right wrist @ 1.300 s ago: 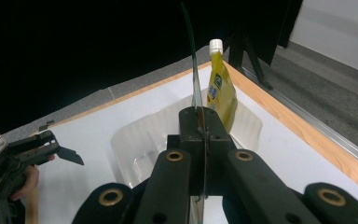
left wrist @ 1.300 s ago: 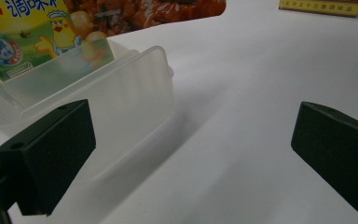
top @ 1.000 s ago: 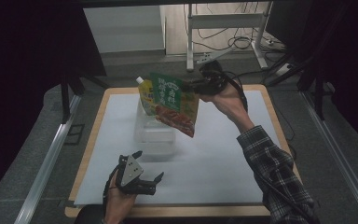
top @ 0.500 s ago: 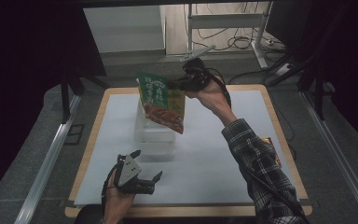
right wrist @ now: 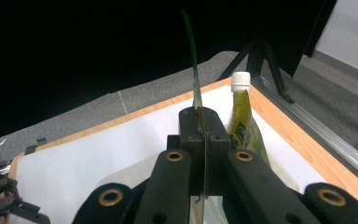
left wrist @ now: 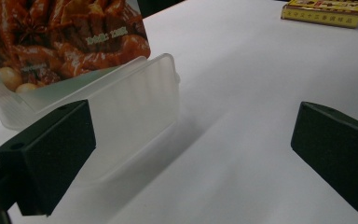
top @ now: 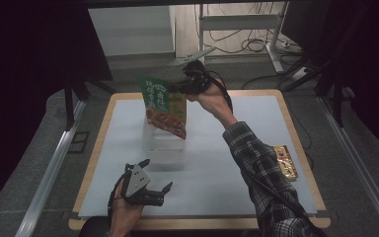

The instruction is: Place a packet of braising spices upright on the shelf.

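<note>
High view: the right gripper [top: 181,88] pinches the food pouch [top: 164,105] by its top edge above the clear container [top: 164,144]. Left gripper view: jaws wide, empty. Right gripper view: the pouch [right wrist: 193,70] looks thin, light, floppy; grip its edge

Dim overall; the white worktop [top: 217,163] catches the brightest light, surroundings from nine to twelve o'clock fall black, close-up edges blur softly.
</note>
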### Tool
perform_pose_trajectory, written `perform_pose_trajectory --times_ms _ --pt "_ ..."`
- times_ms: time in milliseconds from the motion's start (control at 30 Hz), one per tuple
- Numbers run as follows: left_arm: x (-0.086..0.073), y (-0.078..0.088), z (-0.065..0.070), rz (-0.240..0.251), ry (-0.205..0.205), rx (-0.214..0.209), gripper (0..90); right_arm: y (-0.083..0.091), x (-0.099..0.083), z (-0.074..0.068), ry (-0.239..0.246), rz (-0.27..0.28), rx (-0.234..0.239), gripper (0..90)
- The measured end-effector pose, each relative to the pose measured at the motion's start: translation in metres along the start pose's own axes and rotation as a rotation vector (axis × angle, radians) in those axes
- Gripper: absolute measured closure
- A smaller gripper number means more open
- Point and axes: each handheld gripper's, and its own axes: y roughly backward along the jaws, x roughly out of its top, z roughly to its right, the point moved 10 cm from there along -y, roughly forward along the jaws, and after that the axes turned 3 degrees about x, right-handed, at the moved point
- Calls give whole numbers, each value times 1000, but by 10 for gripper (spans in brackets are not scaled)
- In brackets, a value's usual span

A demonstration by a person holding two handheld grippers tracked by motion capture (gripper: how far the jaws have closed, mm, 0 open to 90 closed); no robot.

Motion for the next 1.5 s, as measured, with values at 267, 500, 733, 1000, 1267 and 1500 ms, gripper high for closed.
perform_pose_trajectory --times_ms 267,500,733,1000,1267,1500 --pt "0 -1 1 -3 -4 -3 0 -10 -8 3 -5 1 2 891" --pt "-1 -1 3 -9 -6 -8 0 -20 -23 6 -12 -28 -3 890" --pt "-1 -2 3 -6 1 -11 0 -29 -31 10 -35 4 2 890" --pt "-2 -3 5 -14 -8 -15 0 -25 -34 18 -40 -1 -37 856" --pt "-2 -3 5 -18 -16 -11 0 -12 -35 21 -25 -11 -71 674" --pt "-3 -4 6 -19 -18 -14 0 -3 -45 21 -24 -37 -97 529"
